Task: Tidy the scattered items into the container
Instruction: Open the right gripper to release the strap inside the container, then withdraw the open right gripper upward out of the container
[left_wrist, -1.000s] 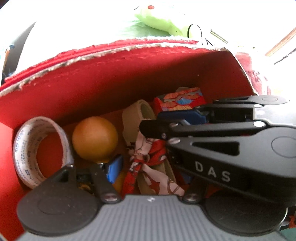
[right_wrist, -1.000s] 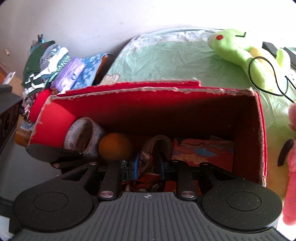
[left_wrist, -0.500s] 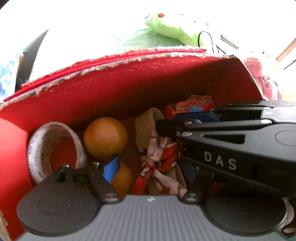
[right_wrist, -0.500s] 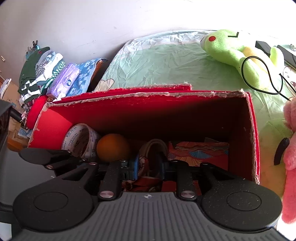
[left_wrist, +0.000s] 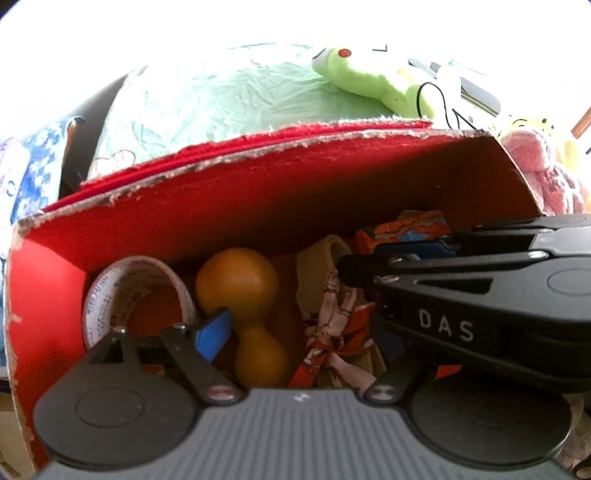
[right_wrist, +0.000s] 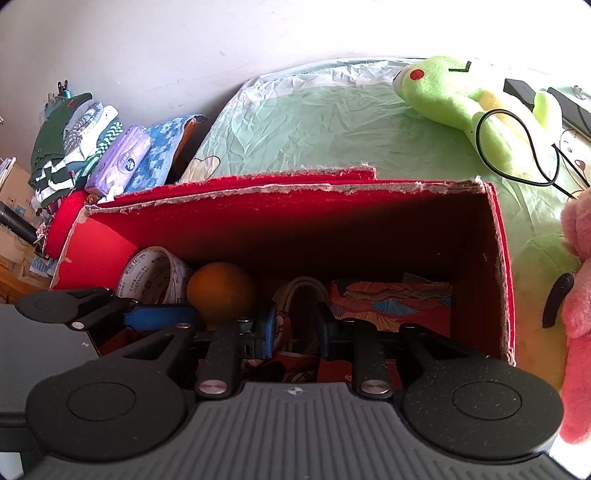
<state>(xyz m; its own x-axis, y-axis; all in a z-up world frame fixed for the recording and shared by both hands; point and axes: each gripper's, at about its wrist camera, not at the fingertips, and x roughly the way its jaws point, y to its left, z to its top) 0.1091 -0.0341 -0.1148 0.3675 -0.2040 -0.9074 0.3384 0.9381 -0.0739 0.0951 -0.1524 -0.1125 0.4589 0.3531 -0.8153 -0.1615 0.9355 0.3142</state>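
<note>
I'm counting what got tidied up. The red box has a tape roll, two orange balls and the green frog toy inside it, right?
Not quite. The green frog toy lies outside on the bed, behind the red box, as the right wrist view shows. The tape roll and two orange balls are inside.

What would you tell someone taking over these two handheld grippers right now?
Left gripper: jaws opening inside the red cardboard box, nothing pressed; one orange ball lies beside its blue pad.
Right gripper: jaws narrow, by the beige tape roll and red-and-white patterned cloth; grip unclear.
Also boxed: printed white tape roll, second orange ball, red patterned packet.
Left: withdraw both; perhaps check the green plush toy.
</note>
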